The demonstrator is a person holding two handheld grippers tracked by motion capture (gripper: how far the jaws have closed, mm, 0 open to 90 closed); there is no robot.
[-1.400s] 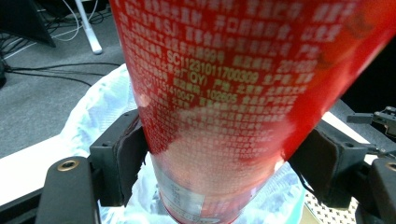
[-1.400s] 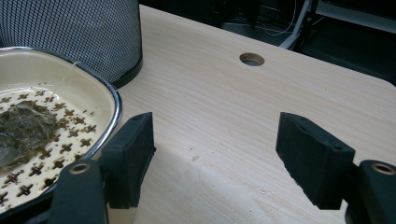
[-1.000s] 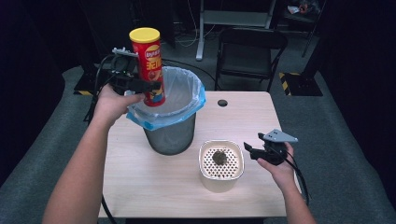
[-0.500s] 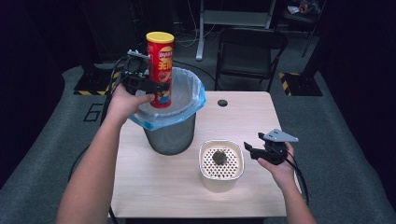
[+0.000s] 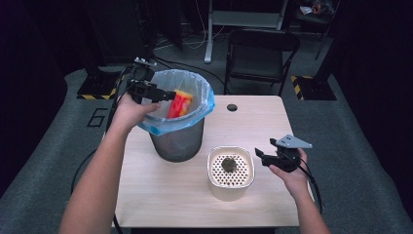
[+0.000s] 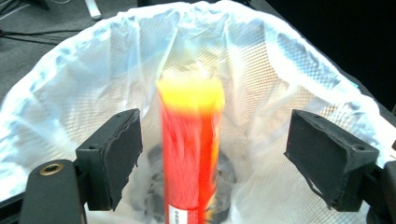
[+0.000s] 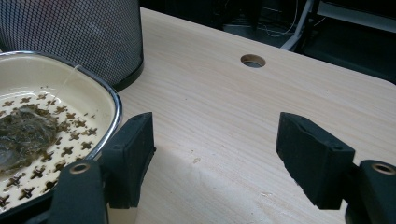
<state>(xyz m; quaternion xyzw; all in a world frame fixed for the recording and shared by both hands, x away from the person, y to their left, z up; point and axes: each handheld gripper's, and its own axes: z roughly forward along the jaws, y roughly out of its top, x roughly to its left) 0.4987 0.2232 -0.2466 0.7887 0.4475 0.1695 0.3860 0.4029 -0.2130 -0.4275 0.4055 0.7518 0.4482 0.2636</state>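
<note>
A red can with a yellow top (image 5: 179,103) stands tilted inside the mesh bin (image 5: 176,141), which has a pale blue bag liner. My left gripper (image 5: 165,95) hovers over the bin's left rim. Its jaws have just been opening. In the left gripper view the blurred can (image 6: 189,154) lies between the pads without touching them, low in the white liner (image 6: 280,70). My right gripper (image 5: 265,150) rests open at the table's right side, beside a cream container (image 5: 216,187) that holds a dark lump (image 5: 229,164).
The wooden table (image 5: 253,122) has a cable hole (image 5: 232,107) behind the container. In the right gripper view, bare wood lies between the jaws (image 7: 215,140), with the container's rim (image 7: 109,100) at left. A black chair (image 5: 263,48) stands beyond the table.
The can, held upright above the bin before, has left the left gripper's jaws and dropped into the bin. The left hand moved toward the bin and lower. The right hand stayed still.
</note>
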